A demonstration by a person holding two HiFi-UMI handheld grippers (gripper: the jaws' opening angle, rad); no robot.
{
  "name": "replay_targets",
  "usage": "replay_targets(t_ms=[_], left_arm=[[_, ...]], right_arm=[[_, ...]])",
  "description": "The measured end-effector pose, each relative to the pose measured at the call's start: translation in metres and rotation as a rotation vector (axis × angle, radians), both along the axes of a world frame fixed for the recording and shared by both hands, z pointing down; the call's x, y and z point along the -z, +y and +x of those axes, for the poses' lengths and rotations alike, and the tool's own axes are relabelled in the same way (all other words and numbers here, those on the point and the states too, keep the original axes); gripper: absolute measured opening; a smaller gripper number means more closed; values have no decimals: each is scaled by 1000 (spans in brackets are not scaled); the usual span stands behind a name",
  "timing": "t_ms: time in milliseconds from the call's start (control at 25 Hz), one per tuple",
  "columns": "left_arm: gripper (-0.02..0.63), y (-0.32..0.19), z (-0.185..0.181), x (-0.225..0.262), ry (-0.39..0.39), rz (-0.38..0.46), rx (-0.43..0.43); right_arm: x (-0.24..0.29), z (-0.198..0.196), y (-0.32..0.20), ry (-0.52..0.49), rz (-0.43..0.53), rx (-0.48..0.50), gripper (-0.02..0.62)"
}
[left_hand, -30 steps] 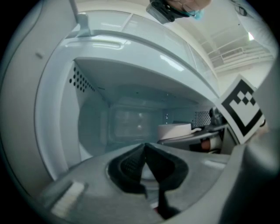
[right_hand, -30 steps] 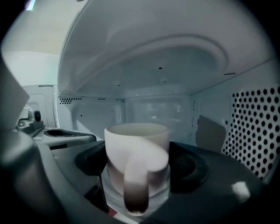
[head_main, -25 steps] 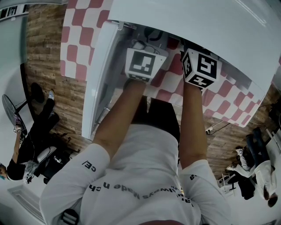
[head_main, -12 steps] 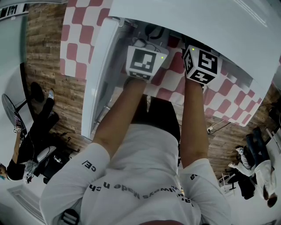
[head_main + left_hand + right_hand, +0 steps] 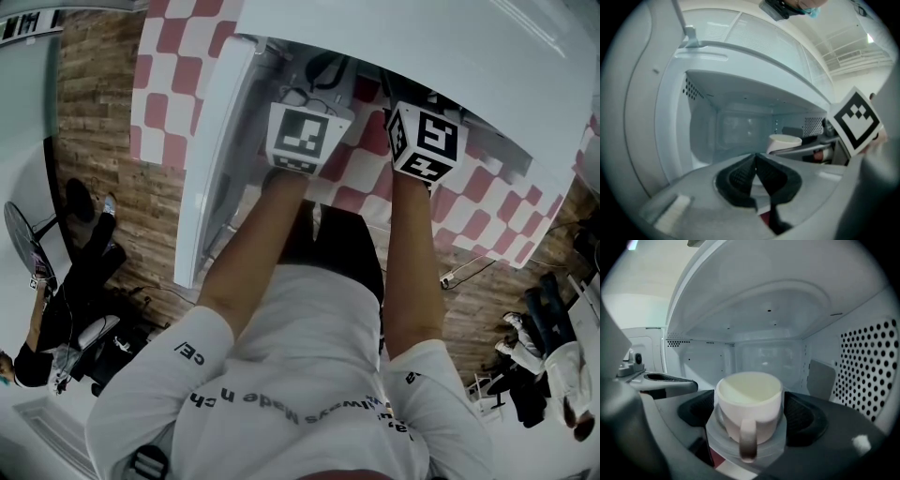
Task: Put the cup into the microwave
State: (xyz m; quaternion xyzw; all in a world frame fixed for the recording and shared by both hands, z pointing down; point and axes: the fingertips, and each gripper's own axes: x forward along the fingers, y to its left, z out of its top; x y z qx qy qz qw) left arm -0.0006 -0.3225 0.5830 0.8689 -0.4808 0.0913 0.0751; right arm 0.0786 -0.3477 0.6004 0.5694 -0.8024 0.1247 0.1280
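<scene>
We see the cup (image 5: 749, 399) standing upright inside the microwave (image 5: 768, 310), on what looks like its glass turntable (image 5: 771, 448), with the perforated side wall (image 5: 869, 366) off to its right. It is a plain off-white mug, smooth and straight-walled, its loop handle (image 5: 747, 441) turned back towards the right gripper (image 5: 750, 420); whether anything is in it we cannot tell. That gripper's fingers (image 5: 806, 420) flank the cup on either side and have just been opening. They stand wide, and we judge the cup to be free of them, though each pad sits only just beside its wall. That closeness is what worries us. If the gripper is drawn back at a slant, a finger could catch the wall or the handle and drag or tip the cup, and a smooth mug on glass would probably slide easily. A straight pull back looks safest. The left gripper (image 5: 756, 176) hangs at the mouth of the oven, its fingers (image 5: 740, 176) closed on each other with nothing between them. In the head view the door (image 5: 211, 169) stands open at the left, and we would want both grippers clear before it is swung shut.
</scene>
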Motion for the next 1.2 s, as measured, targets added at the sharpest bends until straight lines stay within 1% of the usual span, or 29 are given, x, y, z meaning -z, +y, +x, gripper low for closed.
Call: replay_targets(t_ms=[120, 280, 480, 640, 760, 880, 960, 1080, 1200], left_arm=[[5, 9, 5, 6, -5, -6, 6], [3, 20, -9, 11, 0, -21, 13], [3, 60, -21, 25, 6, -66, 43], [5, 107, -23, 59, 31, -89, 24], [5, 141, -14, 94, 56, -80, -22], [5, 167, 1, 133, 68, -41, -93], [5, 182, 10, 157, 78, -22, -132], [3, 197, 19, 195, 113, 7, -168], [5, 209, 26, 230, 128, 28, -200]], right_arm=[[6, 9, 13, 1, -7, -6, 469], [14, 2, 29, -2, -13, -4, 472], [31, 2, 82, -26, -52, 46, 467], [62, 4, 143, -43, -77, 120, 402], [97, 5, 182, -62, -69, 188, 339], [140, 6, 210, -66, -30, 250, 283], [170, 9, 225, -66, 2, 274, 255], [212, 15, 242, -76, 50, 285, 213], [250, 19, 255, -92, 76, 291, 180]])
